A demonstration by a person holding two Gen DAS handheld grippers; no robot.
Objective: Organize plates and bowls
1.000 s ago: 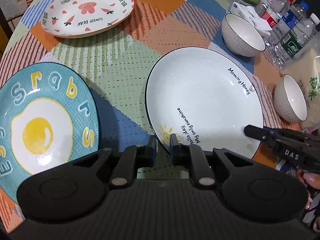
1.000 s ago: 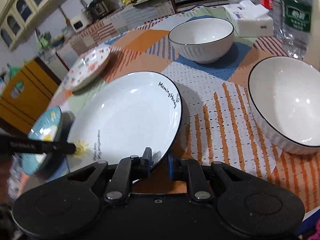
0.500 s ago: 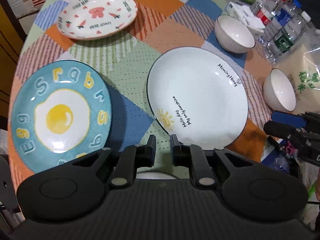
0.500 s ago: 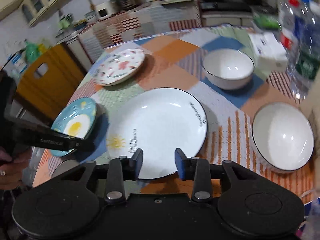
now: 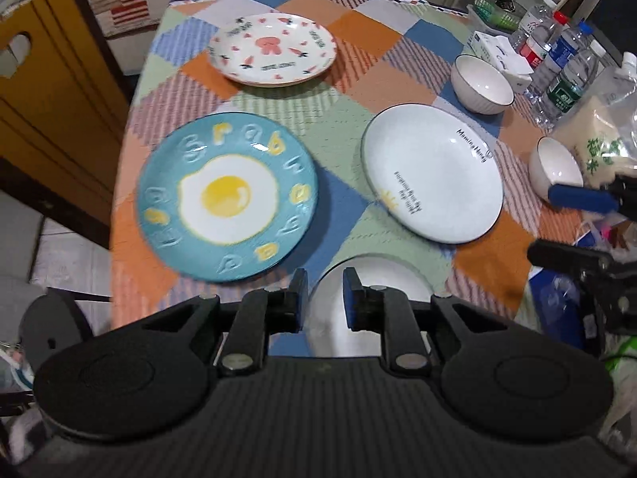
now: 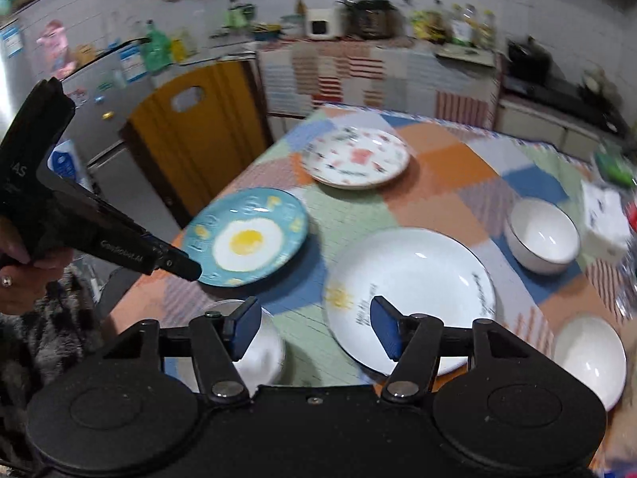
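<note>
The left gripper [image 5: 324,296] has its jaws a narrow gap apart, empty, above a white bowl [image 5: 368,306] at the table's [image 5: 350,67] near edge. The right gripper [image 6: 314,328] is spread wide, holding nothing. Beyond lie the egg plate [image 5: 227,197] by the left edge, the white plate [image 5: 432,173] beside it, the carrot plate [image 5: 274,48] toward the far edge, and two more bowls [image 5: 481,88] near the right edge.
</note>
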